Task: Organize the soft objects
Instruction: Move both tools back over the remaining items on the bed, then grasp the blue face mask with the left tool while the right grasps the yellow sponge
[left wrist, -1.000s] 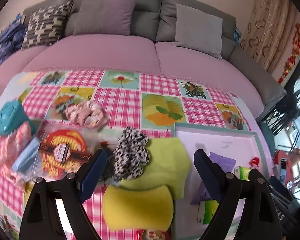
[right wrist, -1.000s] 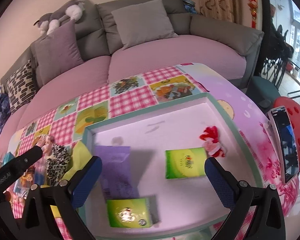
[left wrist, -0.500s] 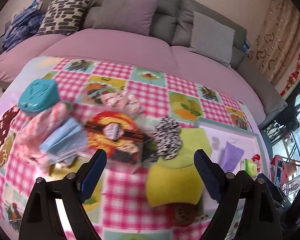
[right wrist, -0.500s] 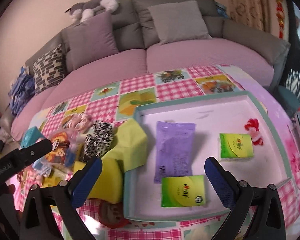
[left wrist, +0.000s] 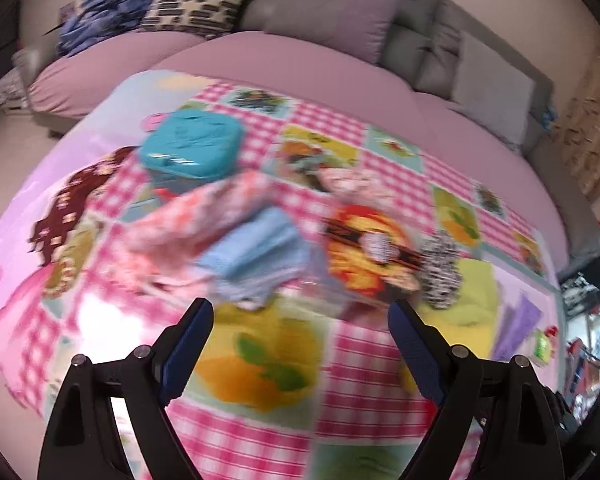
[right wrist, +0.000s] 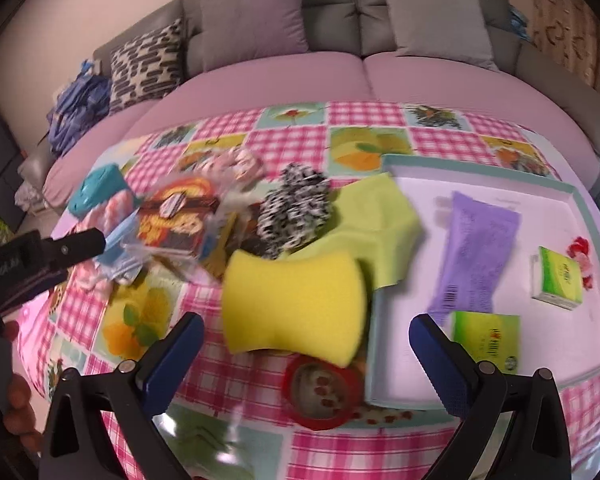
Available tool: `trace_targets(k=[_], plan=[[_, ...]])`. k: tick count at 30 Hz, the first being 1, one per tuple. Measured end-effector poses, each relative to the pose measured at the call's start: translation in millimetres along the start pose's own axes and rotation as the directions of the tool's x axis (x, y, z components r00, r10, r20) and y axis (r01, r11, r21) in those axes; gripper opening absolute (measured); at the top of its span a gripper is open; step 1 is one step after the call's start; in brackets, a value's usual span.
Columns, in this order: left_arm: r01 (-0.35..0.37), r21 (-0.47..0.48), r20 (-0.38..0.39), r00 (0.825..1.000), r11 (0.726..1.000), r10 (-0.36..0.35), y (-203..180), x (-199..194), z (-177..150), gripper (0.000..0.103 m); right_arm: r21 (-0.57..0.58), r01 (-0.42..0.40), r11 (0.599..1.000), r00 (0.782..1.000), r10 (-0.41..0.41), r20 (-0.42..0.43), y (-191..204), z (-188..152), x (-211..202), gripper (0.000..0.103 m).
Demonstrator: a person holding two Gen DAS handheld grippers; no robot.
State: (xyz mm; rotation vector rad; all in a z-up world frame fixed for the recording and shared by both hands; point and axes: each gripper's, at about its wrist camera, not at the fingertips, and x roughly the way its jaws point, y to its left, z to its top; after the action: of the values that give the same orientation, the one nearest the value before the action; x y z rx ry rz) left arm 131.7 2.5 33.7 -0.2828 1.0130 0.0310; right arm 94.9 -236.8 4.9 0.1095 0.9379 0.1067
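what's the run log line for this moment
left gripper: open, empty | right gripper: open, empty, above yellow foam sponge | teal-rimmed tray: sponge outside

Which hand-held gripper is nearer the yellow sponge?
Right. The right hand-held gripper hovers open just before the yellow sponge; the left hand-held gripper is off to the sponge's left, by the blue cloth.

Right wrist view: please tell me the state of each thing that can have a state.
Right gripper: open, empty.
Left gripper: open, empty.
Yellow sponge: flat on cloth, beside tray.
Tray: holds purple pack, two green packs.
Green cloth: draped over tray edge.
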Motion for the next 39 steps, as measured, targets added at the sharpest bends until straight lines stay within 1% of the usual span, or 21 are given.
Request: trace_targets(k=[4, 8, 14, 16, 19, 24, 25, 27, 29, 31, 33, 37, 38, 39], plan=[[-0.065, -0.051, 0.001, 0.998, 0.997, 0.066, 30, 1, 7, 0.089, -0.008, 0.005, 1.0, 0.999, -0.005, -0.041, 12, -1, 12, 0.103], [-0.066, -0.101, -0.02, 0.998, 0.993, 0.064, 55, 9, 10, 0.089, -0.024, 0.008, 1.0, 0.998, -0.01, -0.066, 20, -2, 21, 0.103], [-0.1, -0.168, -0.059, 0.994, 0.981, 0.091, 84, 22, 12, 0.089, -0.032, 0.039, 0.999, 0.994, -0.042, -0.096, 25, -2, 32, 0.103], [-0.086, -0.165, -0.058, 0.995, 0.983, 0.077, 83, 25, 12, 0.089, -0.031, 0.053, 0.998, 0.993, -0.056, -0.106, 24, 0, 36, 0.103], [-0.051, -0.129, -0.059, 0.997, 0.99, 0.044, 72, 32, 13, 0.089, -0.034, 0.066, 0.997, 0.991, -0.069, -0.113, 22, 0, 40, 0.103], [-0.03, -0.088, -0.048, 0.999, 0.996, 0.026, 56, 42, 18, 0.088, -0.052, 0.078, 0.996, 0.989, -0.084, -0.119, 22, 0, 44, 0.103], [-0.036, -0.079, -0.046, 0.998, 0.996, 0.032, 53, 44, 18, 0.087, -0.054, 0.08, 0.995, 0.989, -0.086, -0.119, 22, 0, 45, 0.103], [-0.053, -0.061, -0.046, 0.998, 0.997, 0.051, 48, 48, 20, 0.076, -0.056, 0.082, 0.995, 0.989, -0.088, -0.117, 23, 0, 45, 0.103], [-0.051, -0.057, -0.045, 0.998, 0.997, 0.049, 48, 50, 20, 0.069, -0.053, 0.081, 0.995, 0.989, -0.086, -0.116, 22, 0, 45, 0.103], [-0.041, -0.062, -0.044, 0.998, 0.997, 0.038, 48, 50, 20, 0.066, -0.05, 0.079, 0.996, 0.99, -0.084, -0.115, 22, 1, 44, 0.103], [-0.04, -0.056, -0.043, 0.998, 0.998, 0.037, 47, 50, 20, 0.06, -0.05, 0.078, 0.996, 0.99, -0.084, -0.114, 22, 1, 44, 0.103], [-0.023, -0.026, -0.042, 0.999, 0.999, 0.022, 40, 50, 19, 0.056, -0.045, 0.071, 0.996, 0.991, -0.076, -0.111, 22, 1, 43, 0.103], [-0.02, -0.021, -0.04, 0.999, 1.0, 0.019, 38, 50, 19, 0.052, -0.044, 0.069, 0.997, 0.991, -0.073, -0.11, 21, 1, 43, 0.103], [-0.021, -0.016, -0.041, 0.999, 1.0, 0.02, 37, 51, 19, 0.051, -0.041, 0.067, 0.997, 0.991, -0.071, -0.109, 21, 1, 43, 0.103]])
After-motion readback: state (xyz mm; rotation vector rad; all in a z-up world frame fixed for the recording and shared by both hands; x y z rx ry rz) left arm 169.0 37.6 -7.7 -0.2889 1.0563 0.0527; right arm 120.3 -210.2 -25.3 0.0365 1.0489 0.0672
